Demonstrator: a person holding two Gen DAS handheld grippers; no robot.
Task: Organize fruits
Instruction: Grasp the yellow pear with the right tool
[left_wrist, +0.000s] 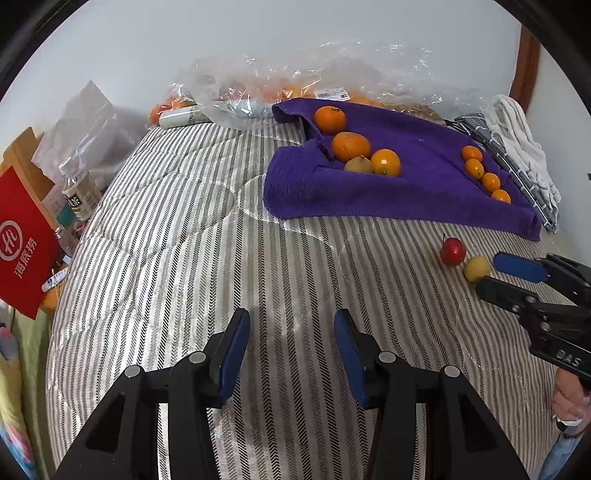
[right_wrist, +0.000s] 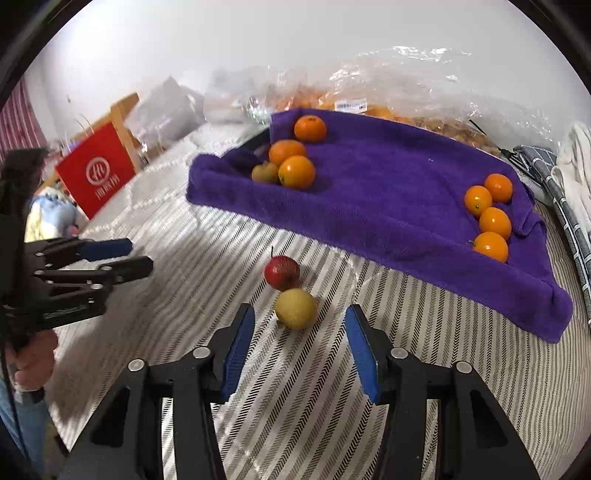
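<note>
Left to right, as seen from the right wrist view.

Left gripper (right_wrist: 129, 254) at 9 o'clock, held level over the striped bed cover (right_wrist: 207, 258). Fingers (left_wrist: 236, 347) spread wide in its own view, nothing between them. Idle; well apart from all fruit.

Purple towel (right_wrist: 388, 192) at 12 to 2 o'clock. Already sorted there: three larger oranges (right_wrist: 296, 171) plus one greenish-yellow fruit (right_wrist: 265, 172) clustered at its left rear; four small oranges (right_wrist: 491, 246) in a row along its right edge.

Still off the towel: red fruit (right_wrist: 282, 272) with stem up, and yellow fruit (right_wrist: 295, 308) touching it on the near side. Both on the bed cover, just short of the towel's front edge.

Right gripper (right_wrist: 300, 325) aimed at 12 o'clock, pitched down toward the bed. Fingers (right_wrist: 364, 347) wide open, empty, tips flanking the yellow fruit but not touching it. Fruit sits at the mouth of the gap, slightly left of centre.

Judged step: pick the yellow fruit.
- Advance until the fruit's widest part lies between the blue pads, not at the tips.
- Nudge left a touch to centre it.
- Keep tips low, skimming the cover without snagging the fabric.
- Close slowly; round fruit likely to squirt forward into the red one.
- Lift straight up before travelling, so the red fruit stays put.
- Probable destination: beside the similar greenish-yellow fruit.
</note>
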